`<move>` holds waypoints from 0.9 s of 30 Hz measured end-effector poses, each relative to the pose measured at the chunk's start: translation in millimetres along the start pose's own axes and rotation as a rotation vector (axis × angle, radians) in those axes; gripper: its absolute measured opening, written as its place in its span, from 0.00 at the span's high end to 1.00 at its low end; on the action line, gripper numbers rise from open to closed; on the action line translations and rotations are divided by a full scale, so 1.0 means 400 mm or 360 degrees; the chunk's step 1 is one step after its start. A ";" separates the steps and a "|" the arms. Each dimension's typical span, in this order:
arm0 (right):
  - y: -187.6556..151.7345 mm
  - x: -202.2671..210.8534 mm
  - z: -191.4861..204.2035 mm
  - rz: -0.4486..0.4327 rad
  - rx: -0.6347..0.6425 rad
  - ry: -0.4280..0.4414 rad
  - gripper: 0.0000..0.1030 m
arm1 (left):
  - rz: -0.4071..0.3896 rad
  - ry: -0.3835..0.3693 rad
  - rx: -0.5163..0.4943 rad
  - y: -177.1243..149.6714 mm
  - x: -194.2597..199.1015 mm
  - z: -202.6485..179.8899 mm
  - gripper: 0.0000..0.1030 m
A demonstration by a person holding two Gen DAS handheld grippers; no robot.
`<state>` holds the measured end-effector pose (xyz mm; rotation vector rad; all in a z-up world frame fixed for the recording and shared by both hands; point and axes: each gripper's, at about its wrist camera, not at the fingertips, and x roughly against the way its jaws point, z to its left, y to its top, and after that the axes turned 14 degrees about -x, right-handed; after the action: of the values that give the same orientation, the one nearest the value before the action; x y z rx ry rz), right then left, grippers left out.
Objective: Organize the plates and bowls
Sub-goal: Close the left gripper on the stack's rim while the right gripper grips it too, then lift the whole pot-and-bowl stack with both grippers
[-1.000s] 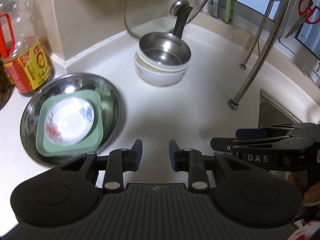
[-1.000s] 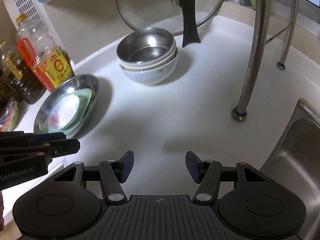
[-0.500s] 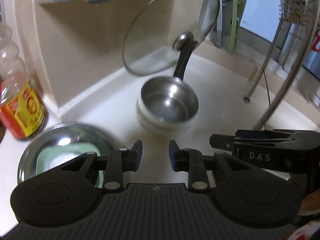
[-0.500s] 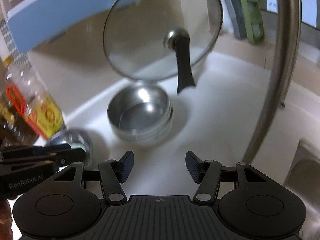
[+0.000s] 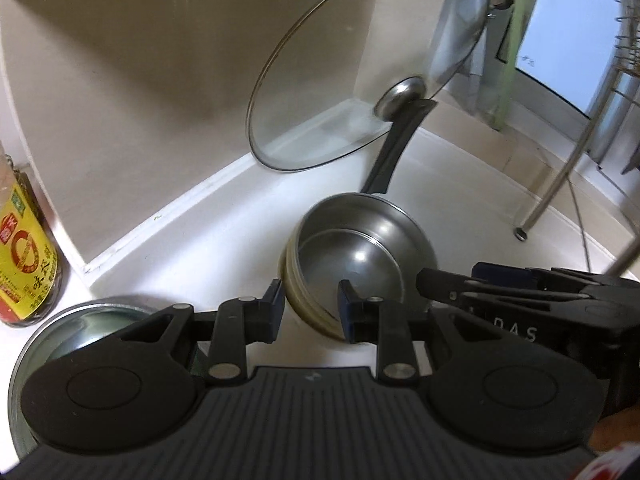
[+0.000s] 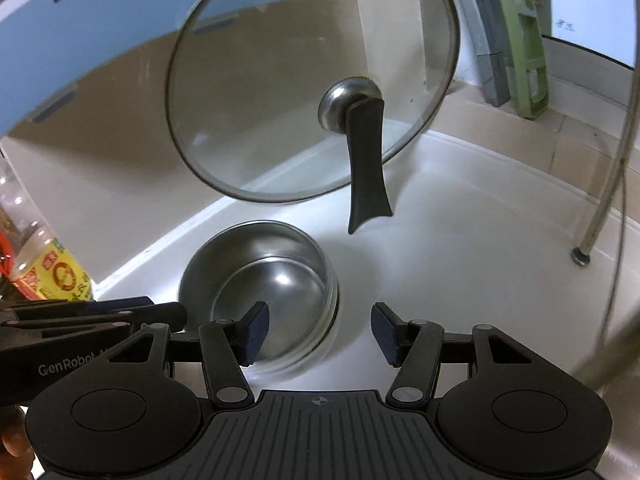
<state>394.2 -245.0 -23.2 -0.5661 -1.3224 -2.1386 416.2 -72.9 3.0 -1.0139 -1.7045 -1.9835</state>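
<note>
Steel bowl nested in a white bowl on the white tabletop, below a leaning glass lid. Left gripper fingers slightly spread, empty, at the bowl's near rim. Right gripper fingers spread wider, empty. Steel plate at left.

The steel bowl serves as the reference point. It sits nested in a second bowl on the counter. Behind it, a glass lid leans against the wall, its handle pointing down toward the bowl. Left of the bowl stands an oil bottle. Left and nearer lies a metal plate. Right of the bowl stands a rack leg.
</note>
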 end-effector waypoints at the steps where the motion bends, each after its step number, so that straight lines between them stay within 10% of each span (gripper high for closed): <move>1: 0.004 -0.010 0.000 0.0009 0.0006 -0.0009 0.44 | 0.0007 0.0004 0.0003 0.005 -0.011 0.003 0.75; 11: 0.022 -0.100 0.001 0.0060 0.0028 -0.0023 0.45 | 0.0107 0.0028 0.0027 0.027 -0.102 0.019 0.75; 27: 0.021 -0.145 -0.005 0.0115 0.0037 -0.0074 0.81 | 0.0147 0.0023 0.0038 0.023 -0.131 0.019 0.77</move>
<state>443.5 -236.1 -54.0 -0.6479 -1.3298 -2.0608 460.8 -77.8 -26.8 -1.0479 -1.6395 -1.9038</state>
